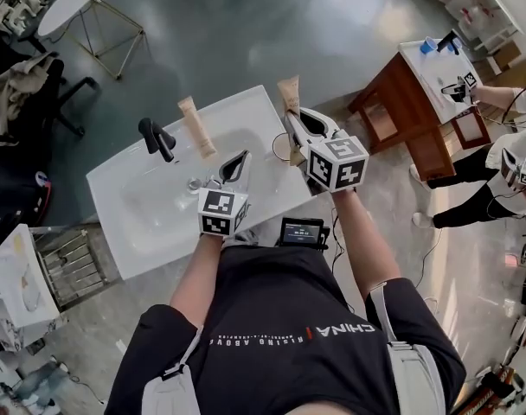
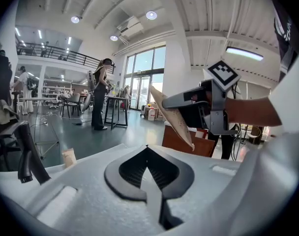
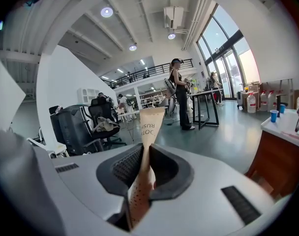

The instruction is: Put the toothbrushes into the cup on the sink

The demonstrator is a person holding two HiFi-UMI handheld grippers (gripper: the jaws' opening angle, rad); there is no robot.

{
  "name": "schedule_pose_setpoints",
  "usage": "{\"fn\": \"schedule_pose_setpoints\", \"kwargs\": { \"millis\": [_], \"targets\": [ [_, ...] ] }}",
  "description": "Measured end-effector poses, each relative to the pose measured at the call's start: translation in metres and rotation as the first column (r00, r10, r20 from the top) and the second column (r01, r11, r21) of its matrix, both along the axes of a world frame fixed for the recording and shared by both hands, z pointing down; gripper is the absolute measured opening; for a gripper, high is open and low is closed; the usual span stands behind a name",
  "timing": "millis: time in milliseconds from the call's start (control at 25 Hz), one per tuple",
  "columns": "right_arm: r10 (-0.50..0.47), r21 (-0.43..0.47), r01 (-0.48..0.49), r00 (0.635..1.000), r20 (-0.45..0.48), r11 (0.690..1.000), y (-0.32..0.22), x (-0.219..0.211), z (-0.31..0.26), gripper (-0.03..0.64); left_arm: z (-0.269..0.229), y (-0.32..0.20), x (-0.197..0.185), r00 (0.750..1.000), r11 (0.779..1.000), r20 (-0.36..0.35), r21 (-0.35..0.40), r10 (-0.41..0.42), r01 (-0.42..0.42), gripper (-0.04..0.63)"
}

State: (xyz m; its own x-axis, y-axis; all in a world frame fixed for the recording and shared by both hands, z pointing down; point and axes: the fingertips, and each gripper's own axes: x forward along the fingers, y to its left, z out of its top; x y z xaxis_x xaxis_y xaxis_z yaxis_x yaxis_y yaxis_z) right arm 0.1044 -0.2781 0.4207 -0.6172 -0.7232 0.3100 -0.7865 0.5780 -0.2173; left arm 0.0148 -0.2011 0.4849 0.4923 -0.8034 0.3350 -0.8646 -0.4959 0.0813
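Note:
In the head view, a white sink (image 1: pixel 254 111) with a black faucet (image 1: pixel 157 137) lies below me. One beige paper toothbrush packet (image 1: pixel 196 126) rests on the sink's far rim. A second beige packet (image 1: pixel 289 93) sticks up from my right gripper (image 1: pixel 291 118), which is shut on it above the sink's right end. The right gripper view shows that packet (image 3: pixel 148 127) pinched between the jaws. My left gripper (image 1: pixel 240 156) hovers over the basin, shut and empty; its own view shows the pads (image 2: pixel 139 168) together. A thin round rim, perhaps a clear cup (image 1: pixel 280 148), shows partly beside the right gripper.
A small black screen (image 1: pixel 302 231) sits at the sink's front edge. A wooden stand with a white top (image 1: pixel 419 102) is at the right, with another person (image 1: pixel 497 158) beside it. Office chairs (image 1: pixel 25 85) and a wire rack (image 1: pixel 68 266) stand on the left.

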Motion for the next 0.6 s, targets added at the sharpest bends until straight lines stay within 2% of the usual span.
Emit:
{"fn": "schedule_pose_setpoints", "kwargs": {
  "millis": [320, 600],
  "targets": [
    [0.005, -0.011, -0.005, 0.999, 0.037, 1.0, -0.004, 0.009, 0.007, 0.054, -0.005, -0.001, 0.007, 1.0, 1.0, 0.024, 0.005, 0.01, -0.01, 0.003],
    [0.009, -0.026, -0.007, 0.998, 0.057, 1.0, -0.014, 0.001, 0.02, 0.054, 0.003, 0.0, 0.001, 1.0, 1.0, 0.025, -0.019, 0.01, -0.009, 0.003]
  ]
}}
